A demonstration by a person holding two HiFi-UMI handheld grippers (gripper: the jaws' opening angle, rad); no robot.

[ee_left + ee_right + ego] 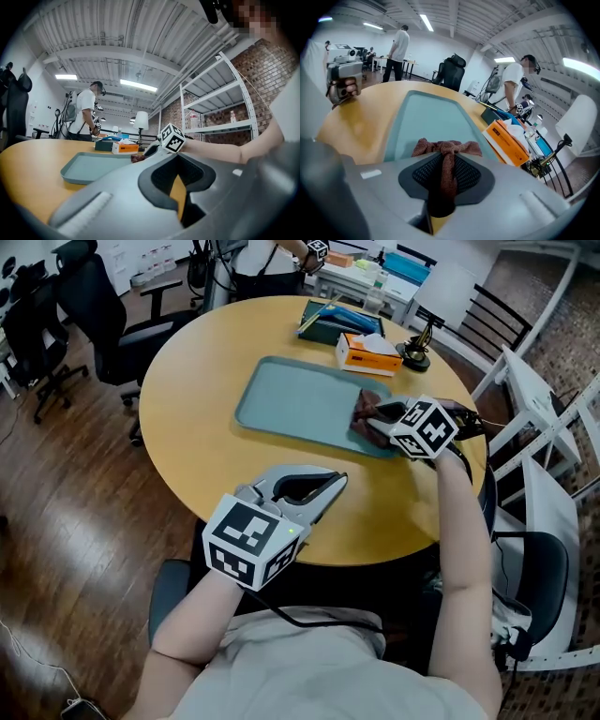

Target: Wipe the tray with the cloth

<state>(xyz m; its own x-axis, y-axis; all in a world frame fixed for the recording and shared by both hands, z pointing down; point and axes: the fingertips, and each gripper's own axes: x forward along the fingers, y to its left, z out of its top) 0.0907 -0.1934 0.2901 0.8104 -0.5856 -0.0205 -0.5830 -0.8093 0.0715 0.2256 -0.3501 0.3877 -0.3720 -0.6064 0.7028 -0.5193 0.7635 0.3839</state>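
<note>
A teal tray (pixel 295 399) lies in the middle of the round wooden table. A brown cloth (pixel 366 409) is bunched at the tray's right end. My right gripper (pixel 380 420) comes in from the right and is shut on the cloth (pixel 446 146), a strip of it pinched between the jaws, over the tray (pixel 426 115). My left gripper (pixel 336 482) rests near the table's front edge, short of the tray, shut with nothing in it. In the left gripper view the tray (pixel 86 166) and the cloth (pixel 137 159) lie ahead of it.
An orange tissue box (pixel 368 354), a dark box (pixel 333 322) and a desk lamp (pixel 415 348) stand behind the tray. Office chairs (pixel 103 324) are at the left, a white rack (pixel 544 427) at the right. A person (pixel 267 259) stands beyond the table.
</note>
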